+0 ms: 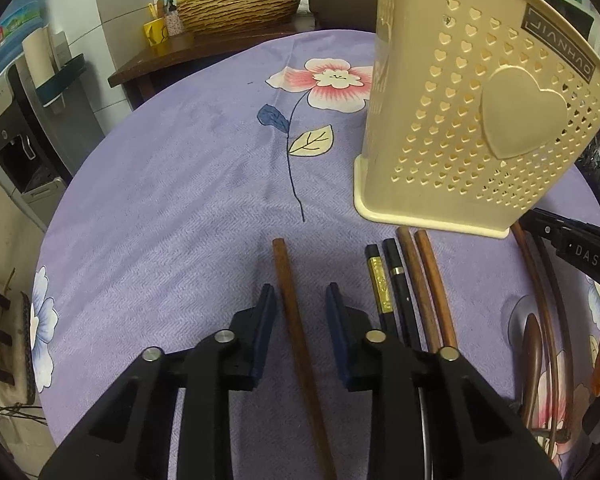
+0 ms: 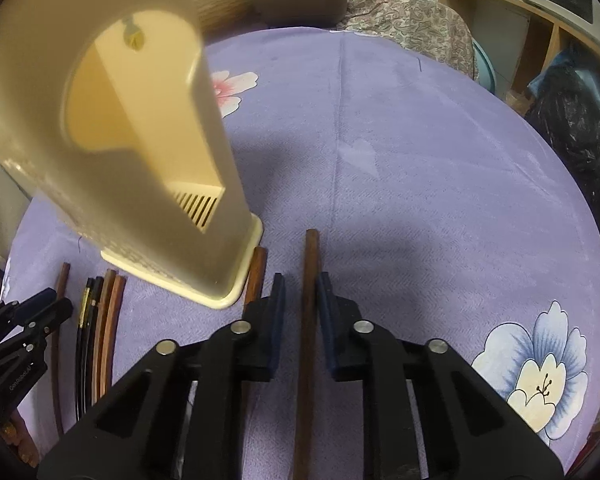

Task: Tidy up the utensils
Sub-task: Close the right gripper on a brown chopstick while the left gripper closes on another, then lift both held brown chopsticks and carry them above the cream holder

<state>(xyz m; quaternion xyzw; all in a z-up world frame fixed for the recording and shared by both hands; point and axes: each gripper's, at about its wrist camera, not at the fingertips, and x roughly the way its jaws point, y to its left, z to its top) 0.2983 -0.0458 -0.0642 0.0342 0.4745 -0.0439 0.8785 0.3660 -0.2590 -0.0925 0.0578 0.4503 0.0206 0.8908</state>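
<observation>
A cream perforated utensil holder [image 1: 464,128] stands upright on the purple floral cloth; it also shows in the right wrist view [image 2: 140,152]. My left gripper [image 1: 300,300] is open, its fingers on either side of a brown wooden chopstick [image 1: 296,328] lying on the cloth. Right of it lie two black chopsticks [image 1: 392,296] and two brown ones [image 1: 428,284]. My right gripper [image 2: 300,292] is open around another brown chopstick [image 2: 308,320], with the right pad close to or touching it. A further brown chopstick [image 2: 256,276] lies beside the holder's base.
The round table's cloth [image 1: 180,184] stretches ahead. A wicker basket [image 1: 240,6] and yellow cup [image 1: 156,32] sit on a dark side table behind. A water dispenser [image 1: 16,140] stands at left. Shelves [image 2: 540,28] and a black bag [image 2: 576,128] stand at right.
</observation>
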